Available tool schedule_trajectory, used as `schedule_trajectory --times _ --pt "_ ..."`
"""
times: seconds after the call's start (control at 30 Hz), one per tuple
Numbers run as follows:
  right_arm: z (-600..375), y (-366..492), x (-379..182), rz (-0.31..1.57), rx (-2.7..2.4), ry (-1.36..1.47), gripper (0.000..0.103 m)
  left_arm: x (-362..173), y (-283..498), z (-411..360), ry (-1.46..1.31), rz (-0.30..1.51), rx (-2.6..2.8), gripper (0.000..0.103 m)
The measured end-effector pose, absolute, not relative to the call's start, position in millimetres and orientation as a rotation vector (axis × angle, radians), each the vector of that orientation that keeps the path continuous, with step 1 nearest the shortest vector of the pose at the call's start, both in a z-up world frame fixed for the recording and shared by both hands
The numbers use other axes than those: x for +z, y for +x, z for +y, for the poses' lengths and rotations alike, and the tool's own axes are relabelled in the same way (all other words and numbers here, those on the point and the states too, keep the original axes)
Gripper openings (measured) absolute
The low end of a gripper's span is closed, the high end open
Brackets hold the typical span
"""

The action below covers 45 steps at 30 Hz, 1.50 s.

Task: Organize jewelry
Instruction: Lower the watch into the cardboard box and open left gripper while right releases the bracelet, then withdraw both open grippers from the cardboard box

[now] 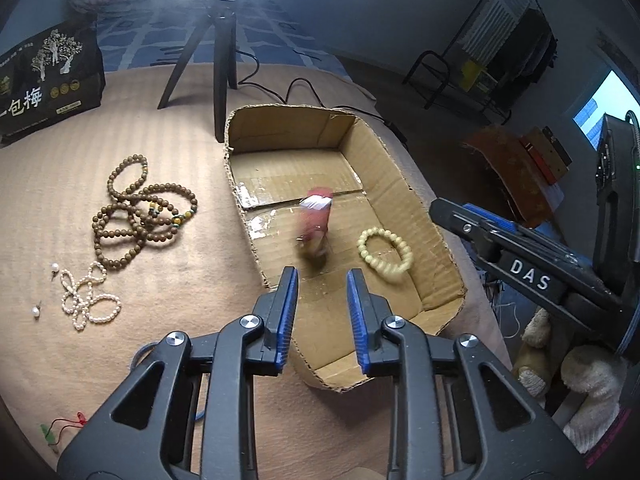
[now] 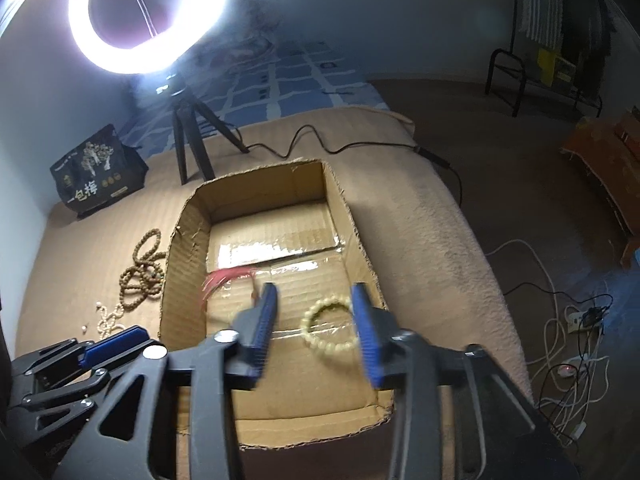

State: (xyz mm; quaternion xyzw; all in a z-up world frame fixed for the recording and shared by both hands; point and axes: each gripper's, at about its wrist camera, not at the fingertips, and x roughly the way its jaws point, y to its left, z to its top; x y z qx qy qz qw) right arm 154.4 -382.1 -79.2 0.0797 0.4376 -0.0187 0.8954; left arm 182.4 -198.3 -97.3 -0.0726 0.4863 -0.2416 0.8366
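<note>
meanwhile, both tongs, left (image 1: 322,276) and right (image 2: 314,296), hang wide and empty over the cardboard box (image 1: 404,184), where a blurred red tassel piece (image 1: 316,216) sits beside 1 pale bead bracelet (image 1: 385,250). sorting looks partway done. next, likely, the brown bead strands (image 1: 140,216) and pearl strand (image 1: 86,300) on the bed need picking up. "das" marks 1 tool; a black bag (image 1: 48,80) reads "包梅".
</note>
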Motion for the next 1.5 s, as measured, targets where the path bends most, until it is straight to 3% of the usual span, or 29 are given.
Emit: schedule_trajectory --times 0.3,0.63,0.73,0.8,0.9,1.07,1.5 --pt "-378.6 150.7 -74.1 0.894 -0.05 0.145 0.04 -91.3 176.7 -193.2 -0.13 1.008 -0.492 0.024" --pt "-374.9 139.1 -61.2 0.821 -0.093 0.134 0.071 -79.2 165.3 -174.7 -0.087 0.967 -0.464 0.025" --pt "-370.4 134.5 -56.8 0.789 -0.087 0.135 0.075 -74.4 162.4 -165.4 -0.075 0.946 -0.452 0.041" --pt "-365.6 132.3 -53.8 0.776 -0.079 0.129 0.082 -71.5 160.5 -158.8 -0.068 0.932 -0.443 0.042" --pt "-357.1 131.3 -50.1 0.764 -0.072 0.109 0.082 -67.3 157.0 -146.9 -0.049 0.918 -0.423 0.043" --pt "-340.3 131.1 -45.9 0.767 -0.051 0.078 0.082 -60.5 149.0 -123.2 -0.032 0.897 -0.402 0.058" --pt "-301.3 127.4 -33.5 0.742 0.101 0.098 0.082 -45.4 134.2 -32.2 -0.048 0.889 -0.321 0.058"
